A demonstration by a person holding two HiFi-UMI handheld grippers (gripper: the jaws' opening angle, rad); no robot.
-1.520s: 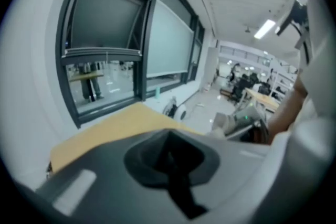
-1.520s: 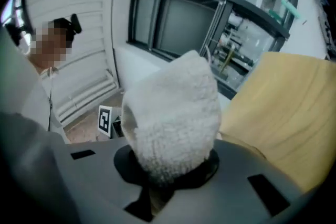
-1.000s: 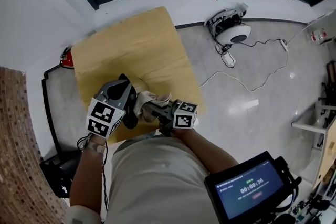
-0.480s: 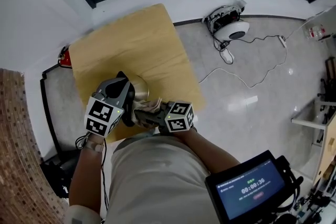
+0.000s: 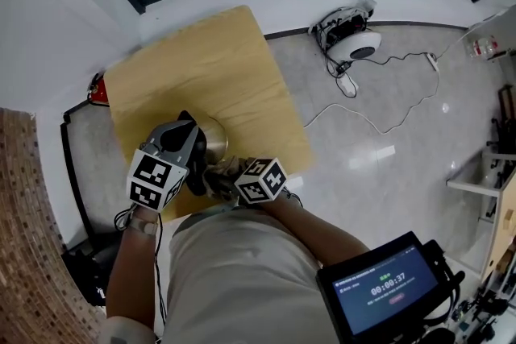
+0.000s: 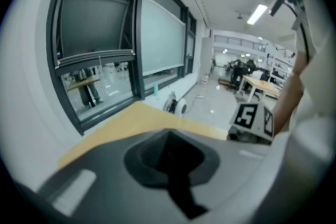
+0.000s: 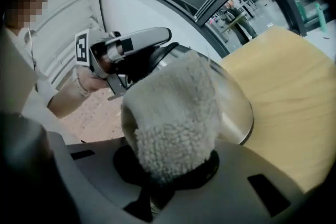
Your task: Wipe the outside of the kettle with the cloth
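A tan wooden table is carrying a steel kettle near its front edge. The left gripper is sitting at the kettle's black handle; I cannot tell how its jaws stand. The right gripper is clamping a fleecy cloth against the kettle's side.

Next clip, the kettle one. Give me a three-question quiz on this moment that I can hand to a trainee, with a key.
1. True or false: the right tool is empty.
2. The cloth is pressed against: A) the steel side of the kettle; B) the table top; C) the floor.
3. Fill in: the ___ tool grips the kettle by its black handle.

Key
1. False: it is shut on the cloth.
2. A.
3. Left: the left tool is clamped at the handle, as the right gripper view shows.
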